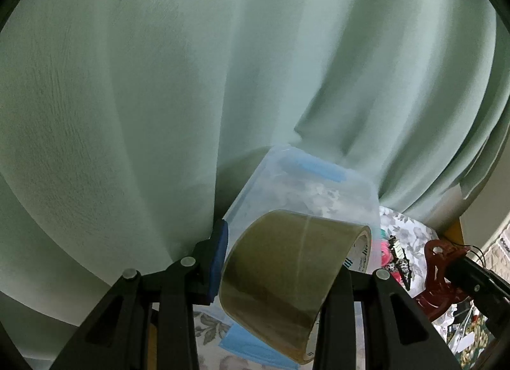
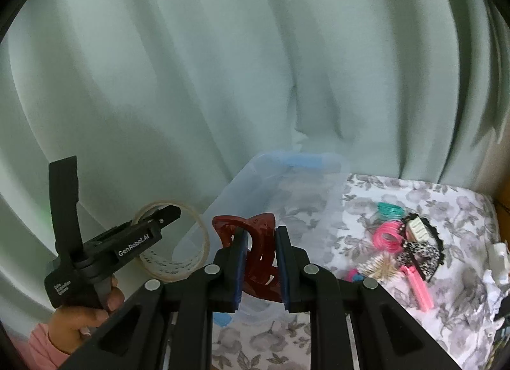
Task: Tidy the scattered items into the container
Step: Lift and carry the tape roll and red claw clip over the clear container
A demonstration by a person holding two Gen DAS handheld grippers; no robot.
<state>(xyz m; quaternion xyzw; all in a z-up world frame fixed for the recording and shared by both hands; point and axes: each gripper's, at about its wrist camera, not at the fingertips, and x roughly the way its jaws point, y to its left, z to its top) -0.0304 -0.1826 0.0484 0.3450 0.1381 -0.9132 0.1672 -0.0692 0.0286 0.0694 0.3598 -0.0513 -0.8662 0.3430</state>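
**Both grippers loaded beside the clear box**

We hold a roll of brown tape [image 1: 287, 277] in our left gripper [image 1: 280, 277], its blue pads [image 1: 218, 261] clamped on the roll's two sides so the roll stands on edge between them. Just ahead of that gripper's tips sits the clear plastic box [image 1: 306, 191], with blue clips on its near and far ends, backed by a pale green curtain [image 1: 159, 83].

Our right gripper [image 2: 261, 258] is closed on a dark red hair claw [image 2: 251, 242], which sticks up between its pads. The box [image 2: 271, 185] lies straight ahead of it, on a grey flowered cloth [image 2: 398, 191]. To the right of this gripper, loose on the cloth, lie a teal hair tie [image 2: 389, 210], a pink coil hair tie [image 2: 387, 237], a leopard-print clip [image 2: 417, 253] and a pink comb [image 2: 416, 287]. To its left we see the hand [image 2: 86, 309] carrying the left gripper and the tape [image 2: 178, 242].
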